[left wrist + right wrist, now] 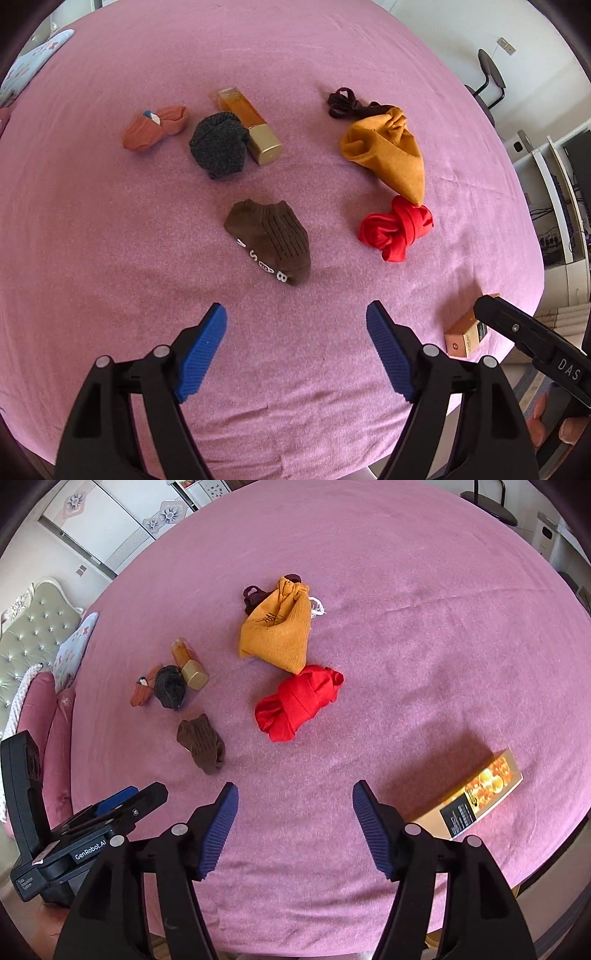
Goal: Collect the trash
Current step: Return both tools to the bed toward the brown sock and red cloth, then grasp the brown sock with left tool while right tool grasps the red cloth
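**Both tongs empty over the pink bed, all the clutter still lying out**

From the left wrist camera I see my left gripper (pixel 295 314) with its blue pads spread apart and nothing between them, hanging above the pink sheet (pixel 110 240). Just beyond the tips lies a brown sock (pixel 269 240) with white lettering on its sole. Farther off are a balled dark grey sock (pixel 218 146) touching a gold-capped amber bottle (pixel 251 125), and a rust-coloured sock bundle (pixel 155 127) to their left. On the right sit a mustard drawstring pouch (pixel 388 155) with a dark cord at its mouth and, touching the pouch's tip, a knotted red cloth (pixel 395 229). Near the bed's edge an orange carton (pixel 465 336) is partly hidden by the other tool.

From the right wrist camera, my right gripper (pixel 295 797) is likewise parted and holds nothing. The orange carton (pixel 480 797), printed with golden spheres, lies just beside its right finger, near the sheet's edge. The red cloth (pixel 299 701), pouch (pixel 277 635), brown sock (pixel 201 746) and the bottle cluster lie ahead, well apart from the jaws. The left tool's body shows at lower left.

I see no bin or bag in either view. I judge collection barely begun: the carton and bottle look like the likeliest trash, and both remain on the bed.
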`<state>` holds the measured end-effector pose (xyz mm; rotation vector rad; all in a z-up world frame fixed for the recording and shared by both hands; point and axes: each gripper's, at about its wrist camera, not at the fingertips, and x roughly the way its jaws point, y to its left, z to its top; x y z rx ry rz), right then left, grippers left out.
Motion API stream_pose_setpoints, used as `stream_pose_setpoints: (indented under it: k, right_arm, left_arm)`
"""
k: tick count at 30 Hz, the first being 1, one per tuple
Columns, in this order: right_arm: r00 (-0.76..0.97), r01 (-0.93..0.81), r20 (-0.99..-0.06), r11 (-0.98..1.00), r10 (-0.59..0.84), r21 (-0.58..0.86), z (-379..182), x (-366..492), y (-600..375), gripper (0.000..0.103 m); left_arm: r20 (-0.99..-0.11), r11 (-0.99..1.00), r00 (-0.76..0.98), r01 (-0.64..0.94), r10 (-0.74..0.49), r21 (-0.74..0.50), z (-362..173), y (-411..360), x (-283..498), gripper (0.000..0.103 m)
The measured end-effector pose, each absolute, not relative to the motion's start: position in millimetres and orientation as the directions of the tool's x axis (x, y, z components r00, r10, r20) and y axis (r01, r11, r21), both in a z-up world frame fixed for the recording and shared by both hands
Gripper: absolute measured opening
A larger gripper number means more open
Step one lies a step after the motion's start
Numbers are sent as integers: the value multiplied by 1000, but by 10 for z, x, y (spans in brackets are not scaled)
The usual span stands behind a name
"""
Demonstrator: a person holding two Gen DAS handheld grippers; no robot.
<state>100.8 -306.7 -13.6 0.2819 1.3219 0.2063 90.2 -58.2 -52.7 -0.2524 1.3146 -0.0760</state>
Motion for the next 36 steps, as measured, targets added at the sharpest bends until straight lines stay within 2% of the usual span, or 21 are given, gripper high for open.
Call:
stream_pose_setpoints:
  k: [3, 4, 5, 10, 12, 14, 16, 19, 21, 22, 25, 29, 32, 33, 34, 36]
  right_arm:
    - [222, -6, -930, 955, 292, 298, -225, 1195, -3043, 71]
    - [225, -2, -933, 957, 281, 289, -253, 1259, -3049, 78]
    - [227, 6, -934, 958, 277, 286, -285, 1320, -3060, 80]
    - [171, -14, -939, 953, 299, 301, -520, 1590, -3036, 81]
    - [155, -19, -941, 953, 302, 302, -599, 1657, -3012, 81]
    - [145, -14, -943, 954, 298, 299, -661, 1713, -3011, 81]
    - [137, -3, -944, 953, 301, 304, -703, 1754, -3018, 81]
    - [124, 8, -943, 950, 310, 313, -763, 1812, -3024, 81]
    - [118, 9, -943, 950, 310, 313, -788, 1843, -3008, 81]
    - [115, 11, -943, 949, 311, 314, -804, 1862, -3001, 81]
    - [107, 28, -943, 948, 314, 318, -841, 1910, -2961, 81]
    - [90, 63, -947, 947, 310, 316, -944, 1993, -2907, 79]
    - [53, 83, -950, 946, 308, 312, -1062, 2058, -2842, 63]
    - [40, 87, -952, 948, 304, 307, -1098, 2075, -2823, 47]
    - [30, 88, -955, 951, 296, 298, -1126, 2086, -2797, 41]
    - [36, 78, -958, 954, 286, 288, -1123, 2088, -2773, 36]
  left_arm:
    - [-951, 965, 249, -140, -182, -221, -661, -551, 1038, 78]
    - [-953, 963, 249, -161, -172, -216, -716, -532, 1085, 78]
    - [-956, 960, 243, -184, -165, -213, -776, -511, 1128, 77]
    - [-964, 940, 199, -255, -178, -226, -1065, -456, 1322, 74]
    - [-967, 940, 176, -255, -185, -226, -1192, -488, 1397, 68]
    - [-972, 942, 142, -255, -189, -220, -1323, -524, 1469, 55]
    - [-979, 951, 126, -244, -162, -189, -1406, -566, 1535, 52]
    - [-984, 960, 126, -235, -124, -151, -1413, -606, 1614, 42]
    - [-984, 960, 129, -234, -126, -154, -1395, -596, 1646, 16]
    - [-982, 958, 129, -233, -137, -165, -1382, -580, 1669, 12]
    - [-978, 957, 149, -232, -143, -176, -1288, -547, 1668, 11]
    - [-957, 943, 205, -222, -203, -248, -1092, -500, 1604, 11]
    - [-949, 939, 222, -211, -223, -271, -988, -495, 1559, 11]
    - [-946, 938, 224, -206, -233, -279, -971, -492, 1531, 11]
    - [-945, 938, 225, -202, -235, -281, -953, -481, 1508, 11]
    - [-943, 937, 223, -191, -249, -292, -926, -476, 1483, 11]
